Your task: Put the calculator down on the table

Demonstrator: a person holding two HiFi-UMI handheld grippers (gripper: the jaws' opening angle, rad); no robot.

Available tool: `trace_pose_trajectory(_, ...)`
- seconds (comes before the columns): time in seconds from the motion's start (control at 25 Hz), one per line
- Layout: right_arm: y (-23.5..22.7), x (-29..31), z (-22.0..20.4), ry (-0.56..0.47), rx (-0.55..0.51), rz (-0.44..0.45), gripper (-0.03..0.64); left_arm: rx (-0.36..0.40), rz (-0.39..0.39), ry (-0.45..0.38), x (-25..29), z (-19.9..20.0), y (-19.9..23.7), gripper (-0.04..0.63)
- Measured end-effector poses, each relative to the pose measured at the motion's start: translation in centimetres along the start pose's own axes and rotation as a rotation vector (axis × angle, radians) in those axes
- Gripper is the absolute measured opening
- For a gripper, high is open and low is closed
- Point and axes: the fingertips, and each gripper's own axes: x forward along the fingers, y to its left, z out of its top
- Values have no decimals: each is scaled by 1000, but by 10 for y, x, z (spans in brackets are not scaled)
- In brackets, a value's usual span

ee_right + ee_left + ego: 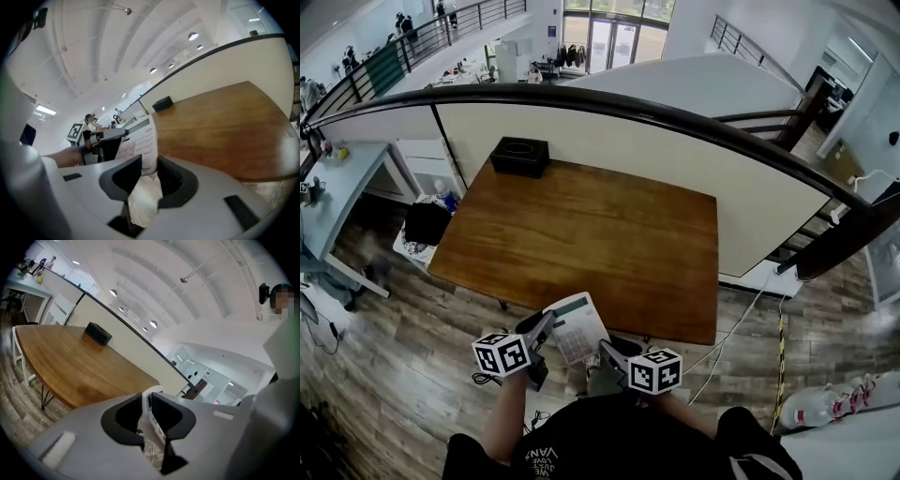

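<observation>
I am looking down on a brown wooden table (609, 234) on plank flooring (394, 375) beside a curved railing (675, 117), a black box (520, 156) at its far corner, and I am gripping the white calculator (578, 326) by opposite edges, the left gripper (546, 323) and right gripper (607, 352) each clamping narrowly on one.
</observation>
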Motion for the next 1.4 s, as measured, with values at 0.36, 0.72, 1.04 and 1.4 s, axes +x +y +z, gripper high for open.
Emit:
trace_pose_trajectory(0.36, -34, 48, 65, -4, -17, 43, 112, 8, 26, -23, 50, 58, 30, 57)
trace_pose_trajectory(0.72, -72, 88, 123, 27, -27, 75, 112, -4, 55, -31, 103, 106, 55, 57)
trace_pose_trajectory(1.04, -91, 111, 149, 47, -33, 80, 114, -15, 67, -25, 133, 129, 72, 57)
trace_pose_trajectory(1.4, -106, 142, 162, 36, 19, -7, 112, -13, 0, 66, 168, 147, 103, 58)
